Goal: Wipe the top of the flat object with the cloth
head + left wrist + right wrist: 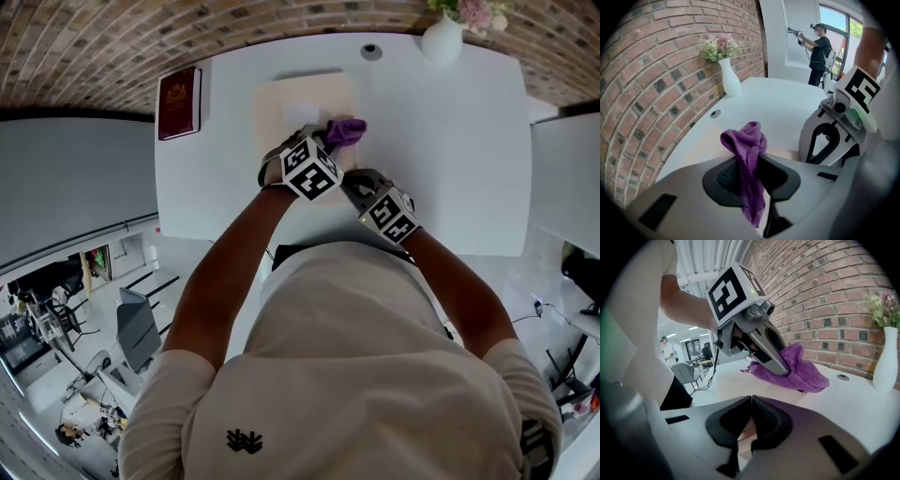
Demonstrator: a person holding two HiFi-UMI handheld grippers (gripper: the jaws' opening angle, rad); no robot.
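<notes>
A cream flat board (298,105) lies on the white table (459,169). My left gripper (323,141) is shut on a crumpled purple cloth (345,131), which rests on the board's right part. In the left gripper view the cloth (746,147) bunches up past the jaws and hangs down between them. My right gripper (354,181) sits at the board's near right corner, jaws together with nothing between them. The right gripper view shows the board (726,385) just ahead, with the left gripper (787,372) pressing the cloth (811,375) down on it.
A dark red book (178,101) lies at the table's left edge. At the far edge, against the brick wall, stand a white vase (442,39) with flowers and a small round insert (371,52). A person (819,49) stands far off in the room.
</notes>
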